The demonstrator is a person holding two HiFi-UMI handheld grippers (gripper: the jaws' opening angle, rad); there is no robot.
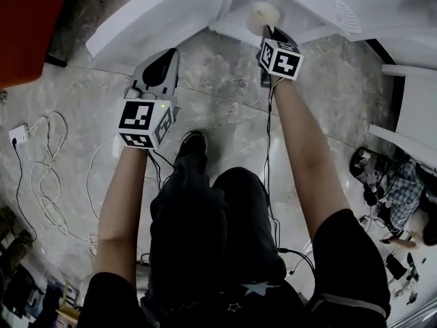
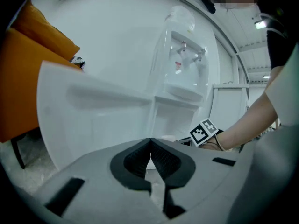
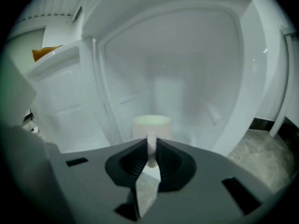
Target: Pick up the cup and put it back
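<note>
A pale cup (image 3: 152,126) stands inside a white open compartment (image 3: 196,69), with its handle facing me. My right gripper (image 3: 152,154) is shut on that handle, the dark pads (image 3: 169,161) pressing on it from both sides. In the head view the cup (image 1: 260,15) shows at the top, just beyond the right gripper (image 1: 268,34). My left gripper (image 1: 167,55) hovers to the left, near the open white door, and holds nothing. In the left gripper view its jaws (image 2: 150,146) meet at the tips.
The compartment's white door (image 1: 147,19) swings open to the left. A water dispenser (image 2: 184,64) rises above it. An orange chair (image 2: 23,78) stands at the left, white furniture (image 1: 410,115) at the right. Cables (image 1: 48,176) lie on the stone floor.
</note>
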